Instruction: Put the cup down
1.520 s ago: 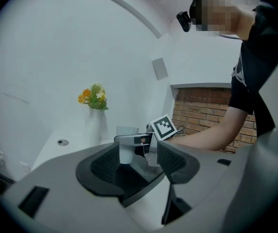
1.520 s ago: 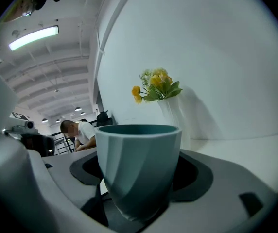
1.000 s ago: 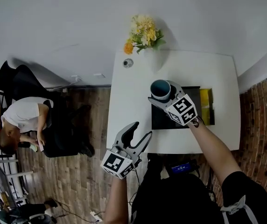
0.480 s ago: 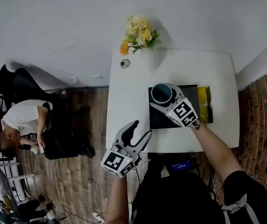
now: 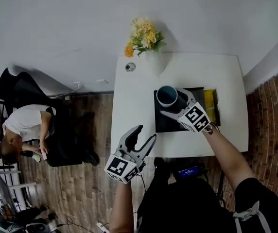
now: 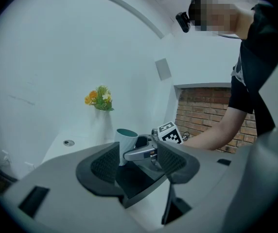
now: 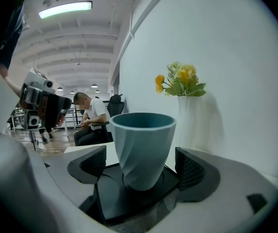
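A teal cup [image 5: 167, 95] stands upright on the black mat [image 5: 164, 123] on the white table [image 5: 134, 106]. My right gripper [image 5: 171, 101] reaches around it from the near right. In the right gripper view the cup [image 7: 141, 147] sits between the two pads [image 7: 93, 161] with a gap on each side. The right jaws have just been opening and are open, not pressing on the cup. My left gripper [image 5: 146, 134] hangs open and empty off the table's near left edge. In the left gripper view the cup [image 6: 125, 142] shows beyond my left gripper [image 6: 138, 163].
A white vase of yellow and orange flowers [image 5: 144, 35] stands at the table's far edge, a small round object [image 5: 129, 67] to its left. A yellow item [image 5: 211, 106] lies right of the mat. A seated person [image 5: 27, 125] is far left; brick wall [image 5: 275, 130] is right.
The right gripper has drawn back a little toward me and its jaws stand wider around the cup. The cup stays on the mat. The left gripper has not moved.
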### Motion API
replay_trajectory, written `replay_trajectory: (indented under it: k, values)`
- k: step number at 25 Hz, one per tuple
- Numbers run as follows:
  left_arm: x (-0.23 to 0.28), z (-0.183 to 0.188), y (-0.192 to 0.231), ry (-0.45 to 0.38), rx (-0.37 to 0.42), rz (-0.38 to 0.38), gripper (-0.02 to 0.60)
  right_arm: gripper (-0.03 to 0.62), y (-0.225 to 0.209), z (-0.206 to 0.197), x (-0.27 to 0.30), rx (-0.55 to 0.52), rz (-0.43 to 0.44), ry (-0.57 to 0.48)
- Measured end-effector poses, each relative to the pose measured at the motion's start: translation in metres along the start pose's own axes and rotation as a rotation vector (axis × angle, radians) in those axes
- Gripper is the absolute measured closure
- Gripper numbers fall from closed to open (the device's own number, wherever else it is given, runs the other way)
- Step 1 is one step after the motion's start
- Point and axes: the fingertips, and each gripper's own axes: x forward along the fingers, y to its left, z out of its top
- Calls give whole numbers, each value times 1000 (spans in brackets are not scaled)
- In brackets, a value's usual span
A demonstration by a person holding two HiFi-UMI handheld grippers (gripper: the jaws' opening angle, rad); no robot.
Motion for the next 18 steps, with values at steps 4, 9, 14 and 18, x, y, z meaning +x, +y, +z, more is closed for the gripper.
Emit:
replay_trajectory:
  k: [4,9,14,18]
  values:
    - [-4,1,-1,-7,4,6,333,163,0,-7,-24,6,-17,15]
    - [-11,1,-5,-18,9,8,334,163,-3,-16,-62,68,-71,15]
    - [-17,-1,-12,-27,13,6,333,164,0,-11,-98,220,-101,-46]
    - [-17,-5,-21,-29,10,-8,334,193,17,0,-118,312,-78,-99]
